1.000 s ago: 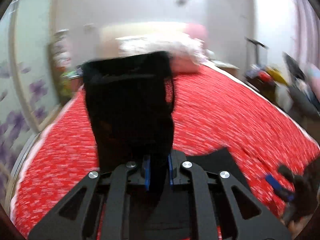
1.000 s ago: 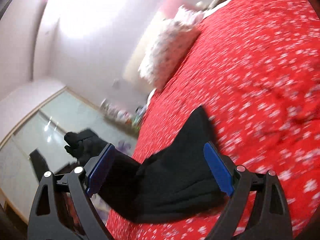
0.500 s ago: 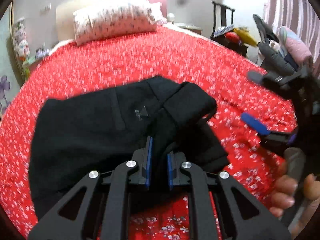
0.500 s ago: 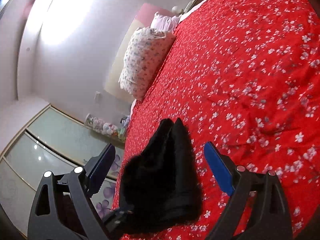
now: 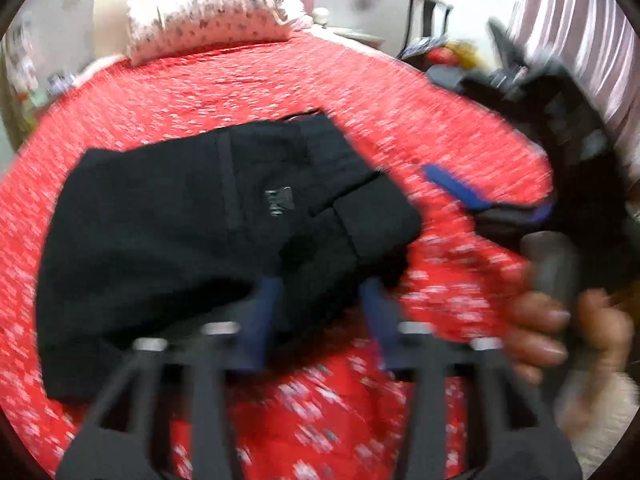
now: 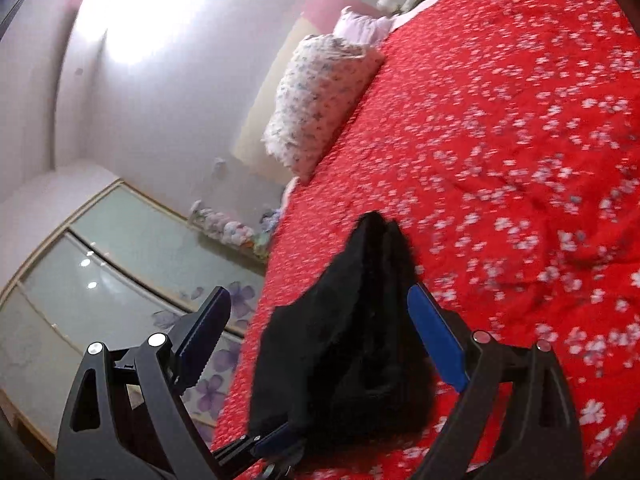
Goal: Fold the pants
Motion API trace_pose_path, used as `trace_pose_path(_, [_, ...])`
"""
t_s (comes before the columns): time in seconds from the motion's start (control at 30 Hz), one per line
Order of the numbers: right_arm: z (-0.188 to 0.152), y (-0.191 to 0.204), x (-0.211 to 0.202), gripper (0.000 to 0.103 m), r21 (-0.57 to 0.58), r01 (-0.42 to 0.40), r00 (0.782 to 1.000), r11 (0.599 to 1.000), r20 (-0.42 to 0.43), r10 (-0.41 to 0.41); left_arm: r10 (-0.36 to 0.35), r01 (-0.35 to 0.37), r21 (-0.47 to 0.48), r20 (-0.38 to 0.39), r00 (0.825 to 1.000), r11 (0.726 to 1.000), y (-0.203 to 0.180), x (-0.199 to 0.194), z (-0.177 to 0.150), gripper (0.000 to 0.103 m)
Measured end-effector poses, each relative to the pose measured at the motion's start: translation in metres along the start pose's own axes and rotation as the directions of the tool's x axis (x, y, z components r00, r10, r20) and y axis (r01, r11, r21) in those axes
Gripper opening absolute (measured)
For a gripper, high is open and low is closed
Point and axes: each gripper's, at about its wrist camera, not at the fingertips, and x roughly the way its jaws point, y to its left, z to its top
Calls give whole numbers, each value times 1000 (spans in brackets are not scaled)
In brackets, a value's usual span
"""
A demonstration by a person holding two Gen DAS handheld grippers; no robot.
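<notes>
The black fabric pants (image 5: 192, 240) lie folded into a thick, roughly rectangular bundle on the red bedspread with small white flowers (image 5: 248, 84), near the foot end of the bed and well apart from the white pillow with a small grey-blue print (image 5: 208, 12) that lies at the head. In the left wrist view a small grey label shows near the middle of the bundle, and a narrower folded flap lies on top toward its right side. The left gripper (image 5: 320, 312), black with blue pads, has its fingers spread apart at the near edge of the bundle; the cloth lies between and just beyond the pads, and motion blur hides whether either pad touches it. The right gripper (image 6: 320, 320), seen from its own camera, is also spread wide, with one blue finger pad (image 6: 436, 344) just beside the right flank of the bundle and the other pad off to the left, over the edge of the bed; the pants sit in the gap without being pinched. The left wrist view also shows that right gripper (image 5: 552, 184) from outside, at the right of the bundle, with the person's right hand (image 5: 560, 328) wrapped around its grey handle. Beyond the bed's left edge stands a pale sliding wardrobe with purple flower decals (image 6: 120, 280).
</notes>
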Motion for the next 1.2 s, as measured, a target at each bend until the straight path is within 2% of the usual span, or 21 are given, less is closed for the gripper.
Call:
trace_pose_path(0.03, [0,2,-1,92,-5,-24,1000,1000,-3,24,-39,41,-27,57,998,999,5,-17,-4,87])
trace_pose_path(0.1, [0,9,-2,93,-20,-91,996,996,-19,90,-93,102,-63,142,986,993,18,-46,-7,91])
trace_pose_path(0.17, [-2,17,0,96,-34,-163,986,986,-52,161,-42,65,-114,192,980,991,36,-61,-5,98])
trace_pose_path(0.27, [-7,29,8,99,-42,-251,959,967,-148,243,88,-54,-188,177,980,981,64,-61,2,100])
trace_pose_path(0.4, [-19,41,25,102,-45,-301,917,953,-287,276,135,-101,-272,111,985,957,87,-44,8,101])
trace_pose_path(0.43, [-22,42,30,102,-58,-274,918,960,-315,243,153,-123,-286,84,985,950,91,-38,8,101])
trace_pose_path(0.5, [-27,34,40,100,-113,-100,942,989,-331,58,202,-196,-324,-13,979,926,107,-13,11,101])
trace_pose_path(0.53, [-28,23,45,95,-124,-1,942,992,-333,-41,206,-214,-346,-61,977,913,116,-2,6,101])
trace_pose_path(0.6, [-25,14,43,94,-64,-7,946,998,-323,-14,197,-207,-347,-64,978,915,124,5,-1,101])
trace_pose_path(0.67, [-22,11,41,94,-33,-22,946,999,-325,10,234,-243,-300,-66,970,923,115,2,-1,101])
trace_pose_path(0.7, [-22,10,39,95,-23,-31,948,999,-317,22,226,-232,-302,-55,973,925,112,-4,0,101])
trace_pose_path(0.77, [-19,15,34,99,0,-98,950,995,-298,94,161,-148,-314,15,987,938,111,-15,0,101])
trace_pose_path(0.8, [-17,17,31,99,7,-143,946,990,-293,138,155,-126,-317,67,986,940,111,-25,1,101])
trace_pose_path(0.83, [-17,20,29,102,15,-185,939,983,-291,182,173,-140,-315,82,981,939,110,-27,2,101])
trace_pose_path(0.87, [-17,20,29,102,10,-182,940,983,-292,177,200,-166,-313,78,977,935,113,-26,3,101])
trace_pose_path(0.9, [-19,15,34,102,-32,-73,950,997,-306,59,226,-208,-325,19,974,923,121,-16,2,101])
trace_pose_path(0.93, [-23,8,43,102,-53,-14,939,998,-344,-5,214,-222,-339,-59,975,914,132,-1,-1,101])
trace_pose_path(0.97, [-23,7,41,102,-50,-26,942,998,-336,7,190,-209,-330,-88,978,920,135,8,-4,101])
trace_pose_path(1.03, [-17,12,39,102,-45,-50,941,998,-336,32,217,-223,-277,-52,975,935,127,-1,-5,101])
trace_pose_path(1.1, [-5,15,27,102,-53,-90,959,995,-273,72,185,-186,-272,-31,982,944,127,-13,-6,101])
trace_pose_path(1.2, [16,11,16,102,-92,-37,984,995,-175,21,171,-168,-310,-18,985,936,148,-24,-3,101])
